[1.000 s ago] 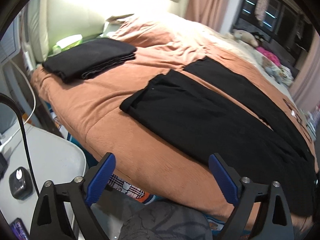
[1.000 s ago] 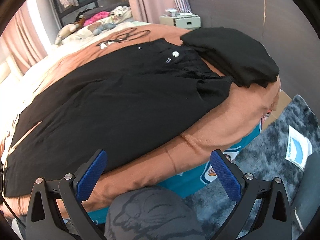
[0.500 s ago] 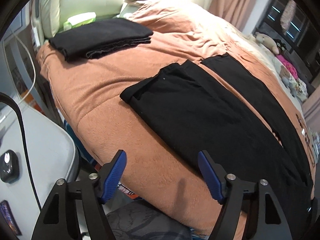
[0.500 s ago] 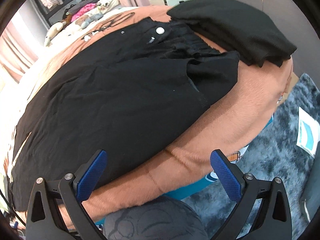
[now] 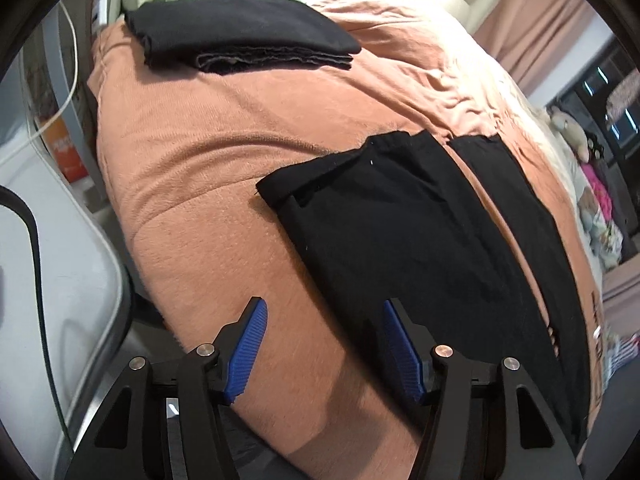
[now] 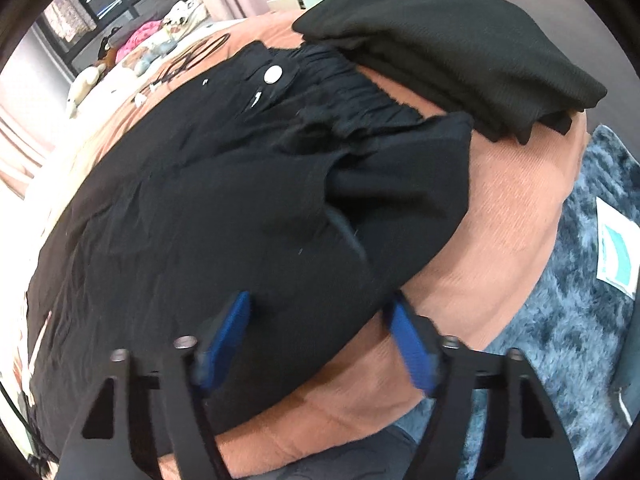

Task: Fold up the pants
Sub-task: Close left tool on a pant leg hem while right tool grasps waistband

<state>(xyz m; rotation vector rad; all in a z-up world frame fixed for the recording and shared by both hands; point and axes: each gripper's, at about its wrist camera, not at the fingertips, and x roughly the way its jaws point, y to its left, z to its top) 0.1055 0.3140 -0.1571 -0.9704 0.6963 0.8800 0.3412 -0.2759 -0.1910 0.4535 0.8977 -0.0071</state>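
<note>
Bed (image 5: 208,184): grippers (image 5: 322,344) seemingly hover open

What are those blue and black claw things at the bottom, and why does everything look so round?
Each claw is a hand-held gripper: a person holds one in each hand, and a small camera on it looks forward between its two blue fingers. The lens bends the picture, so everything looks round. One picture comes from the left hand-held gripper, the other from the right hand-held gripper. Both are open and hold nothing. Below them is a bed with an orange blanket. Black pants lie spread flat on it, waiting to be folded. The left picture shows the leg ends, the right one the waist with its silver button. Each picture also shows a folded pile of dark clothes.
</note>
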